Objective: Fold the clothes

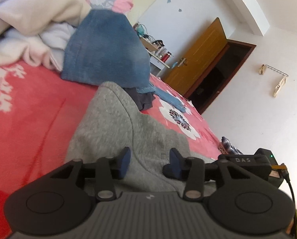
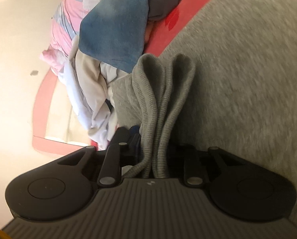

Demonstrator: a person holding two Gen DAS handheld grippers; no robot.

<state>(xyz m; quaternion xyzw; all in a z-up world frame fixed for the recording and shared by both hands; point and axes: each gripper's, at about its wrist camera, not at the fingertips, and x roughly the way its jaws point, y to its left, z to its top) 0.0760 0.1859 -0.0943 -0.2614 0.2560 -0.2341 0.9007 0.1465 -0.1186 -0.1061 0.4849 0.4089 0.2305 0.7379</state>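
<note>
right claw [image 2: 155, 139] around grey sweater cuff [image 2: 162, 99]

Red floral bed [image 1: 39, 119] under grey sweater [image 1: 108, 131], jeans [image 1: 106, 53], pale bedding [image 1: 29, 20].

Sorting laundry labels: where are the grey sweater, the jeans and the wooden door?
grey sweater [image 1: 108, 131], left wrist view, its folded body.
jeans [image 1: 106, 49], left wrist view, mid-fabric.
wooden door [image 1: 200, 57], left wrist view, its panel.
</note>
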